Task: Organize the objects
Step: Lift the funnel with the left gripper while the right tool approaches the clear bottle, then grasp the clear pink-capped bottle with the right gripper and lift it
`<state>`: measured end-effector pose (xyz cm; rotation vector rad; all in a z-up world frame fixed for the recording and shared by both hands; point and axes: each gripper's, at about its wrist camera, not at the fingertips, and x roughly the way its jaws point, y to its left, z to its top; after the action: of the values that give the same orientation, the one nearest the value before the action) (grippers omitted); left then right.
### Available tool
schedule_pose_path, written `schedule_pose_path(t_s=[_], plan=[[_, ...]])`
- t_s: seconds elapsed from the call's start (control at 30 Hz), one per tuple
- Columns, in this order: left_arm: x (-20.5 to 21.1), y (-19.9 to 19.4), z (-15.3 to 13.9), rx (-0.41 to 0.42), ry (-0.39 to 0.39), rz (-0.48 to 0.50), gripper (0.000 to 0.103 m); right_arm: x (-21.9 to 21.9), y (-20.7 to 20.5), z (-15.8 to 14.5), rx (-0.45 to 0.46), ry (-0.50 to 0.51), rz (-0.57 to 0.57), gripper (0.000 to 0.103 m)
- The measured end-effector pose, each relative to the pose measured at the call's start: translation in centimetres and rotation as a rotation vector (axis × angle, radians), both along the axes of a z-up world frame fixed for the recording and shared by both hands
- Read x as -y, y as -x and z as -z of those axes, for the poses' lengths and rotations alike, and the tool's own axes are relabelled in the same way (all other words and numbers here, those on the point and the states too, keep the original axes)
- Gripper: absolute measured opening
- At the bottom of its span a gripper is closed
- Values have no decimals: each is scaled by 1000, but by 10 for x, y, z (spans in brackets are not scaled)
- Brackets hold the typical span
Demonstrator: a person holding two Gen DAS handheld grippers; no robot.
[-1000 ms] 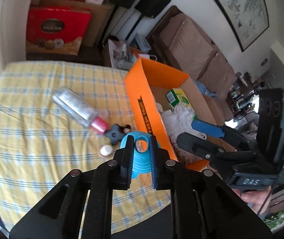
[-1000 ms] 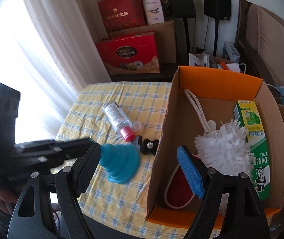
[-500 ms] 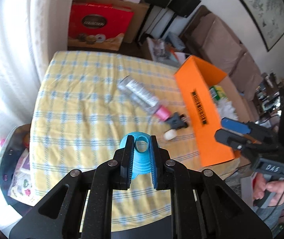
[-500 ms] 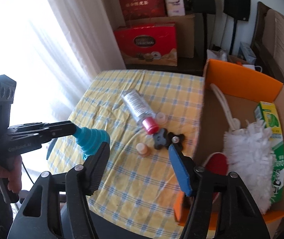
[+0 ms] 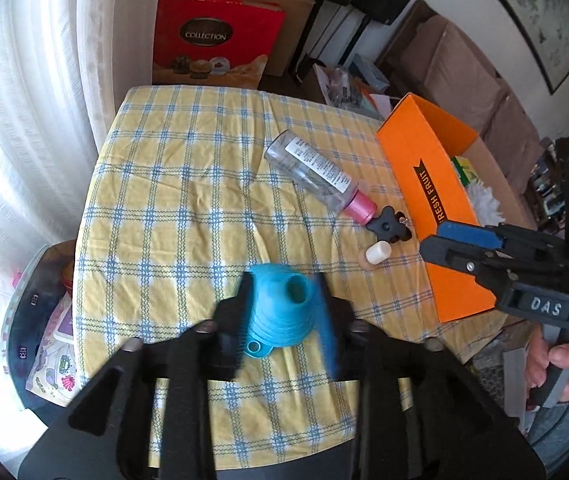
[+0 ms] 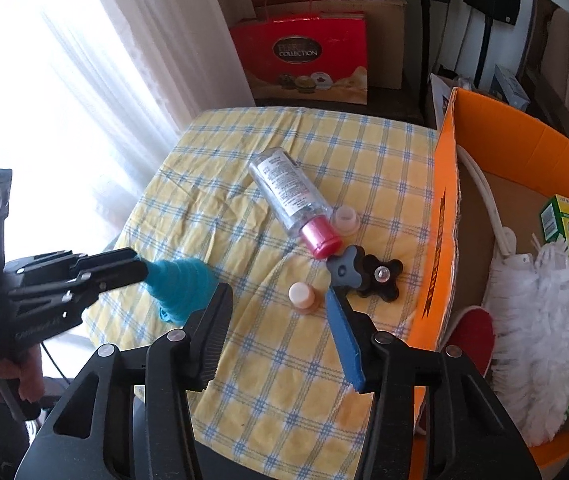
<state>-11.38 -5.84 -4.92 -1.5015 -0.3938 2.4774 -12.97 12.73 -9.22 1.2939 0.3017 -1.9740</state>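
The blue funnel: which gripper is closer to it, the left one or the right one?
Left. The left gripper has the blue funnel between its opened fingers; the right gripper sits beside it, nearer the orange box.

Left gripper (image 5: 284, 312) fingers just opening; right gripper (image 6: 276, 320) fingers closing, empty.

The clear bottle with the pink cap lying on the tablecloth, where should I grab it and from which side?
Grip the bottle mid-body, from above, fingers across its width. It lies flat on its side with open cloth on both long sides; the cap end is crowded by the black knob.
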Motion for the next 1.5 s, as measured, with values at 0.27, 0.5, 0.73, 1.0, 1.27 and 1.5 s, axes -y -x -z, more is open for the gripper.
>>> schedule_pose_path(t_s=[0.27,0.5,0.73,1.0,1.27,1.5], plan=[[-5,-1,6,-9,7,-18,63,16,19,0,-6,-22,14,50],[-11,3,20,8,18,-15,64,42,37,9,-12,-74,-5,63],[-16,4,32,1,44,0,64,76,56,32,-17,-167,-43,72],[-19,6,43,-31,46,26,43,104,76,61,-14,-244,-62,72],[-21,9,42,-53,49,46,40,119,73,79,-55,-300,-113,58],[-21,12,34,-66,39,44,39,113,72,73,-31,-247,-95,51]])
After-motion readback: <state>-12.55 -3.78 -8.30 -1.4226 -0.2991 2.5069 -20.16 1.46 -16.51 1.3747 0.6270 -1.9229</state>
